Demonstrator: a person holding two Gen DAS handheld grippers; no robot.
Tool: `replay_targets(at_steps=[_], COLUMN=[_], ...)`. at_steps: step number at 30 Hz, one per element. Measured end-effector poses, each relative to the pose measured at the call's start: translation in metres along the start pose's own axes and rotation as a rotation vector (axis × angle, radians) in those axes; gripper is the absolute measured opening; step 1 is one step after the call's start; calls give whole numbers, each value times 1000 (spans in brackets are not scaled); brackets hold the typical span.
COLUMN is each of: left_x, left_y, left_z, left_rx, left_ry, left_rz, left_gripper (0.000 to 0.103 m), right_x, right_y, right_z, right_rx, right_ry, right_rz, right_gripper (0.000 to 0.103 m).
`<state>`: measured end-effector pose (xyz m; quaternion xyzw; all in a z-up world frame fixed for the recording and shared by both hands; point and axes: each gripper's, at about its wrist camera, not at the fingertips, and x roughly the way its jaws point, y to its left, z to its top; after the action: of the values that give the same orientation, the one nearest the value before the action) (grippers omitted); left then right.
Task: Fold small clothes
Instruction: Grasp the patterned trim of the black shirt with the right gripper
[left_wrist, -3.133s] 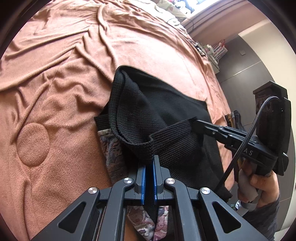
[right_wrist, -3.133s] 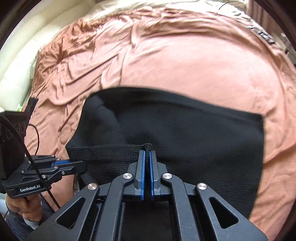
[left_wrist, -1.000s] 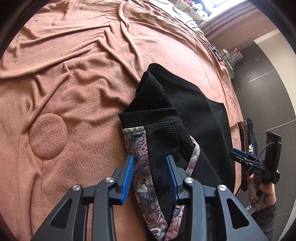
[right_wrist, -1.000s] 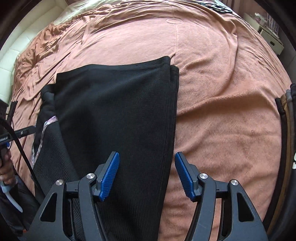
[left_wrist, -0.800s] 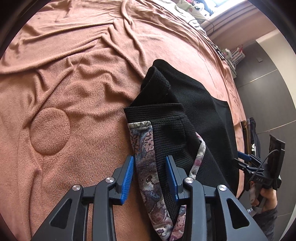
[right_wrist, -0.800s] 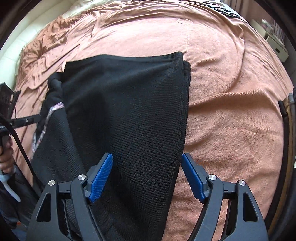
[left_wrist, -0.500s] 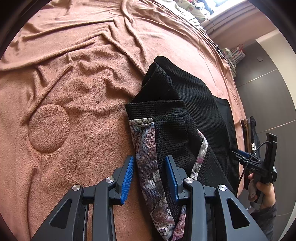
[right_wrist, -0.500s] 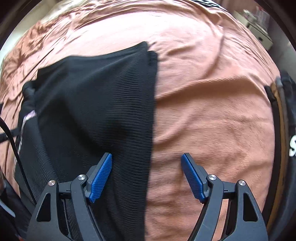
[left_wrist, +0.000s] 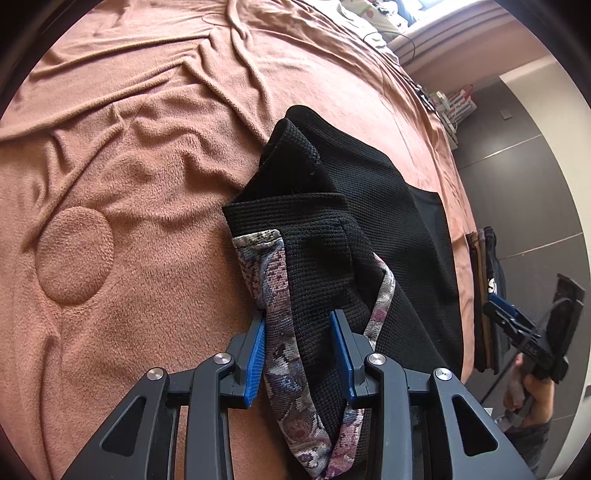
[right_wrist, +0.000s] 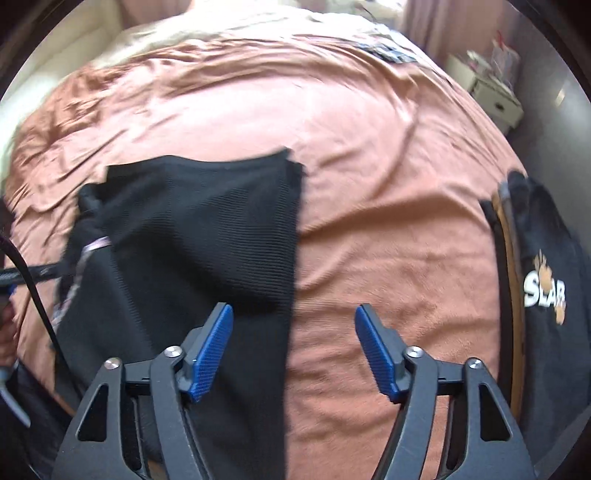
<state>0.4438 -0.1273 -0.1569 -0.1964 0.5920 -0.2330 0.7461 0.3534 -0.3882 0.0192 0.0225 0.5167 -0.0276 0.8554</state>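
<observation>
Both released since earlier: left gripper (left_wrist: 298, 343) jaws part-open astride black garment (left_wrist: 343, 229), right gripper (right_wrist: 293, 349) jaws wide, empty

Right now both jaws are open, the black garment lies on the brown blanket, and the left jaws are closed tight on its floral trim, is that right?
Not quite. The left gripper is open: in the left wrist view its jaws straddle the floral trim without clamping it. The rest holds: the right gripper is open too, and the black garment lies on the brown blanket.
</observation>
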Motion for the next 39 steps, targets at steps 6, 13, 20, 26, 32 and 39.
replay_targets(at_steps=[6, 13, 20, 26, 32, 39], left_x=[-1, -11, -24, -33, -42, -54], left_y=[9, 17, 28, 36, 47, 61], left_z=[-2, -4, -7, -9, -9, -8], left_rx=[-27, -21, -28, -36, -58, -85], left_ry=[14, 14, 6, -4, -16, -37], left_rz=[-16, -44, -56, -60, -66, -69], left_gripper=[35, 15, 14, 14, 14, 14], right_x=[-15, -4, 9, 20, 32, 56], right_y=[47, 74, 111, 146, 166, 185], right_z=[-10, -13, -19, -28, -32, -35], right_rx=[-132, -250, -348, -434, -472, -509], right_ry=[-10, 19, 58, 94, 137, 149], right_rz=[80, 156, 201, 238, 236, 168], right_gripper=[53, 43, 33, 32, 32, 32])
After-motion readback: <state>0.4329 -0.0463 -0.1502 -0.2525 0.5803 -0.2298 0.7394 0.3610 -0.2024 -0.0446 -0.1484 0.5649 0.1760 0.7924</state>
